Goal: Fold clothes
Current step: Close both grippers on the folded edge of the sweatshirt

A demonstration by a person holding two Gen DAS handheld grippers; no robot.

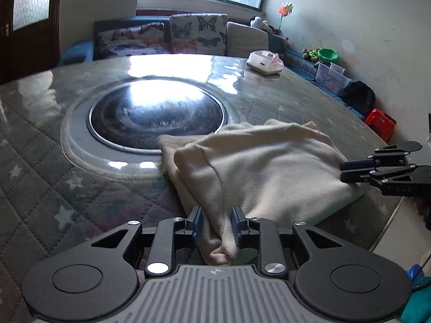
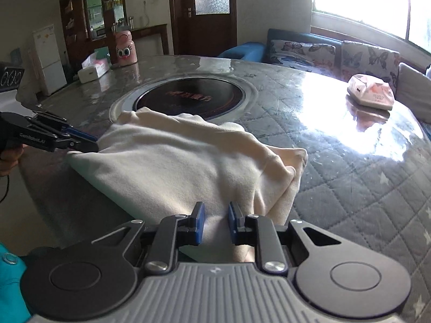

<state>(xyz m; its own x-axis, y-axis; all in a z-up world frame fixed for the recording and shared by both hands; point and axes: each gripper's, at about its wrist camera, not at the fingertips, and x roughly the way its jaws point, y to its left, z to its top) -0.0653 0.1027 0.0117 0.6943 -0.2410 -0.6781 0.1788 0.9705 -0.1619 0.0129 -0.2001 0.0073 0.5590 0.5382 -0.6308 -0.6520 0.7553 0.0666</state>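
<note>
Now a cream garment (image 1: 258, 167) lies folded on the bench (image 1: 54, 188), near the edge closest to the person and just beside the round dark cooktop (image 1: 156, 113) set in the middle; its far corner overlaps the cooktop's pale rim. The bench has a grey quilted cover with small stars under a shiny clear sheet.

The left gripper (image 1: 216, 224) is at the near left corner of the garment. Its blue-padded fingers (image 1: 198, 222) stand narrow, with a bunched fold of cloth between them (the cloth fills most of the gap, but if the pads really press it I cannot tell). In the right wrist view this gripper reaches the garment's left corner from the side, and a hand (image 2: 8, 158) behind it is partly seen.

The right gripper (image 2: 216, 222) is at the opposite near corner. Its fingers (image 2: 200, 222) are also narrow, one on each side of a raised ridge of the cloth, which runs back between them towards the gripper body. From the left wrist view its fingers look almost together at the garment's edge.

Farther on the bench lies a pink and white pack (image 2: 370, 91), well apart from the garment. A white tissue box (image 2: 93, 71) and a pink bottle (image 2: 125, 49) with cartoon eyes stand at the far side.
</note>
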